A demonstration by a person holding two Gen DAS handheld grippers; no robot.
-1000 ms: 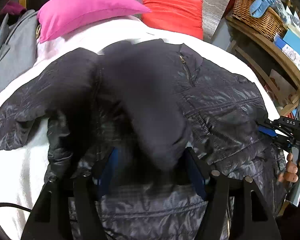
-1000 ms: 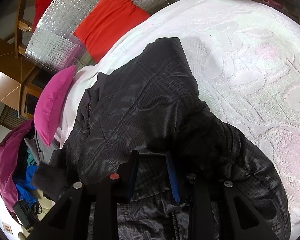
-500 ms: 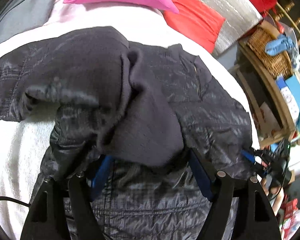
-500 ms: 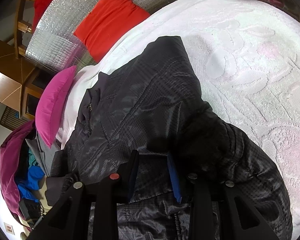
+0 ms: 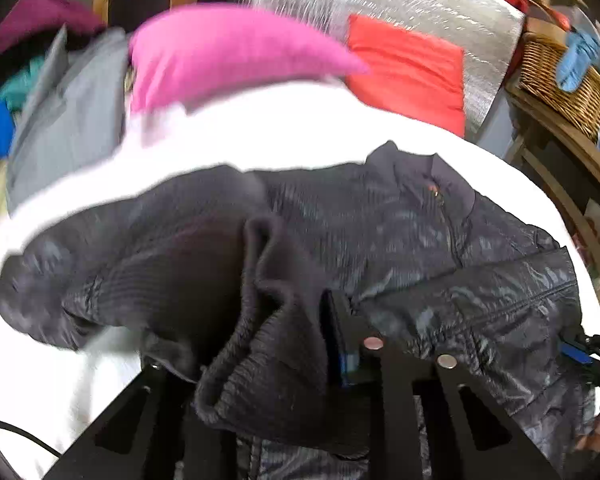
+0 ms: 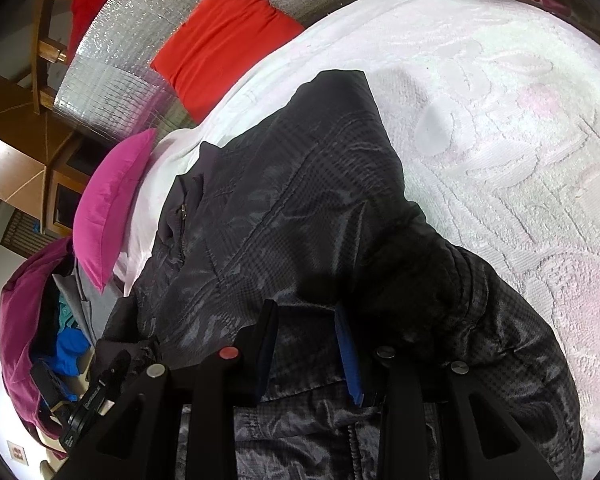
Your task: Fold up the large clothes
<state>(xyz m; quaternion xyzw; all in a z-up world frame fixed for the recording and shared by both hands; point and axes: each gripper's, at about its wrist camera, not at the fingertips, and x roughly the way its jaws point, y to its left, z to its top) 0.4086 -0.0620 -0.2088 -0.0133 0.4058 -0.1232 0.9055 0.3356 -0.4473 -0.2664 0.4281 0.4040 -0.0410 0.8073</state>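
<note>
**Left sleeve cuff pulled in over jacket front**

While the right gripper (image 6: 306, 344) sat w/ fingers apart, pressed down over the near right part of the jacket (image 6: 300, 208) and clamping nothing clearly, the left gripper (image 5: 268, 344) was closed on the ribbed sleeve cuff (image 5: 268, 360). Vs half a sec earlier, the left view had tilted up: pink pillow (image 5: 228, 48) and red pillow (image 5: 408, 72) now sat higher and blurred, so that hand was moving fast. Cuff hung bunched between the fingers, and the sleeve (image 5: 120, 272) trailed off left across the white bedspread (image 5: 260, 132). Jacket lay front-up mid-bed, collar (image 5: 416, 168) at far side. Probably the sleeve fold-in was underway, approx. early stage; right side and bottom fold were not yet done.
</note>
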